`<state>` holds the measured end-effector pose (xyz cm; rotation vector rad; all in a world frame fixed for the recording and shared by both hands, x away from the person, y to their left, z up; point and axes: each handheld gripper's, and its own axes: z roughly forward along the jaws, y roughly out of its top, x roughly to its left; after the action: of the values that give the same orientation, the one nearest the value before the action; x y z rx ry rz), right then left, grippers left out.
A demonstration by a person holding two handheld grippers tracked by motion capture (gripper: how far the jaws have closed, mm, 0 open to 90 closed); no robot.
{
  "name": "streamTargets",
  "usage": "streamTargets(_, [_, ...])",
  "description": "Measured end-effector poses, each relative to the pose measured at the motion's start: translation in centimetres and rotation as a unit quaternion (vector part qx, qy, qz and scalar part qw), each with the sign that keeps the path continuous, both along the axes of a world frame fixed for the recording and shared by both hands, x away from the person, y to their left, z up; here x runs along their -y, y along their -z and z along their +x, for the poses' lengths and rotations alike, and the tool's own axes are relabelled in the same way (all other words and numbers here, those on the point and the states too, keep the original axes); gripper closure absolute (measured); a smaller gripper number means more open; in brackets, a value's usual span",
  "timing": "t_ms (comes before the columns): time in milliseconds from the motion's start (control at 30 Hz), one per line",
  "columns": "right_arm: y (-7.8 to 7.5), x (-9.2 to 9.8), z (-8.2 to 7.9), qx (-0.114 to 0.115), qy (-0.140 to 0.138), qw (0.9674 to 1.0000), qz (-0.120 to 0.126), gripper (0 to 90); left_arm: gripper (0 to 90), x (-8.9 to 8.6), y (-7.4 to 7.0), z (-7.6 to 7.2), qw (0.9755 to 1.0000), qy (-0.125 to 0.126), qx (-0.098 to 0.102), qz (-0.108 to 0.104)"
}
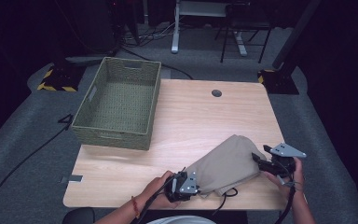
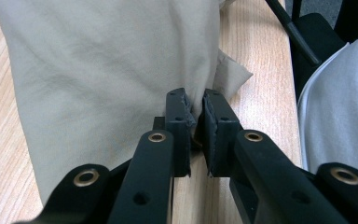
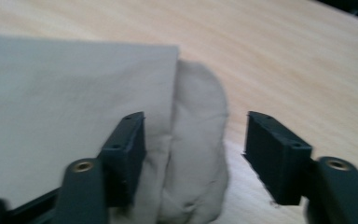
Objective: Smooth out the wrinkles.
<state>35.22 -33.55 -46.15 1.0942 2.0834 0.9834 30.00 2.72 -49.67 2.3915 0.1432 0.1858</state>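
Now a beige cloth (image 1: 226, 164), soft and folded into a long wedge, lies on the pale wood table (image 1: 191, 116) at about 5 o'clock, near the front edge. The left gripper (image 1: 186, 183), at 6 o'clock, has its black jaws pinched tight on a bunched corner of the cloth (image 2: 102, 70). The right gripper (image 1: 261, 161), at 4 o'clock, stands with its jaws apart around the rounded fold of the cloth (image 3: 193, 154), not pressing it. A green woven basket (image 1: 121, 100), rectangular, sits at 10 o'clock.
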Motion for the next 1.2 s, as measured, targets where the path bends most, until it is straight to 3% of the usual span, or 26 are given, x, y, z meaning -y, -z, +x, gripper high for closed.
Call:
streamTargets(100, [-0.4,-0.2,-0.5,0.011,0.014,0.9998,-0.01,41.1,82.1,0.0,0.0,0.0,1.0,0.0,0.001,0.001])
streamTargets(167, [-0.6,-1.1,-1.2,0.012,-0.012,0.9998,0.004,39.4,82.1,0.1,0.0,0.0,1.0,0.002,0.002,0.001])
streamTargets(200, [-0.6,-1.1,-1.2,0.012,-0.012,0.9998,0.004,39.4,82.1,0.1,0.0,0.0,1.0,0.002,0.002,0.001])
streamTargets(233, [-0.7,-3.1,-2.1,0.014,-0.071,0.9974,0.003,37.3,82.0,0.1,0.0,0.0,1.0,0.0,0.001,0.002])
streamTargets(300, [-0.6,-5.0,-2.8,0.016,-0.117,0.993,-0.009,36.8,82.0,0.1,0.0,0.0,1.0,-0.001,0.001,0.002])
streamTargets(333, [-0.6,-5.0,-2.8,0.016,-0.117,0.993,-0.009,36.8,82.0,0.1,0.0,0.0,1.0,-0.001,0.001,0.002])
streamTargets(367, [-0.2,-7.2,-3.4,0.011,-0.163,0.9862,-0.023,36.6,82.0,0.1,0.0,0.0,1.0,-0.001,0.001,0.001])
streamTargets(400, [-0.2,-7.2,-3.4,0.011,-0.163,0.9862,-0.023,36.6,82.0,0.1,0.0,0.0,1.0,-0.001,0.002,0.001])
streamTargets(433, [0.5,-8.2,-3.3,0.006,-0.176,0.9833,-0.046,37.1,82.0,0.1,0.0,-0.1,1.0,-0.001,0.002,0.002])
streamTargets(533, [1.1,-7.8,-2.7,0.004,-0.159,0.9859,-0.051,37.9,82.0,0.1,0.0,-0.1,1.0,0.0,0.004,0.002])
streamTargets(633, [1.1,-5.5,-1.6,0.02,-0.085,0.9927,-0.083,39.1,82.1,0.1,0.0,0.0,1.0,0.001,0.003,0.002])
streamTargets(667, [1.2,-4.4,-1.2,0.021,-0.061,0.9944,-0.084,39.2,82.1,0.0,0.0,0.0,1.0,0.001,0.002,0.002])
streamTargets(733, [1.4,-2.2,-0.4,0.009,-0.026,0.9983,-0.052,31.9,82.1,0.1,0.0,0.0,1.0,0.003,0.001,-0.002])
streamTargets(767, [1.3,-1.3,-0.2,0.003,-0.02,0.9993,-0.032,32.7,82.1,0.1,0.0,0.0,1.0,0.002,0.002,-0.001])
streamTargets(833, [1.1,-0.5,0.0,0.013,0.004,0.999,-0.042,33.6,82.1,0.2,0.0,0.0,1.0,0.003,0.001,-0.001])
streamTargets(900, [0.8,-0.1,0.0,0.033,0.037,0.9964,-0.069,39.4,82.1,0.1,0.0,0.1,1.0,0.003,0.0,-0.002])
streamTargets(967, [0.7,0.2,0.0,0.039,0.065,0.9933,-0.087,38.0,82.1,0.1,0.0,0.1,1.0,0.003,0.0,-0.002])
streamTargets(1067, [0.4,0.2,-0.3,0.037,0.063,0.9945,-0.076,38.8,82.1,0.1,0.0,0.1,1.0,0.005,0.0,-0.003])
streamTargets(1133, [-0.1,-0.7,-0.9,0.051,0.045,0.9945,-0.079,39.1,82.1,0.2,0.0,0.1,1.0,0.004,0.0,-0.002])
streamTargets(1200, [-0.6,-1.8,-1.5,0.054,0.008,0.997,-0.054,37.5,82.1,0.1,0.0,0.1,1.0,0.004,0.001,-0.002])
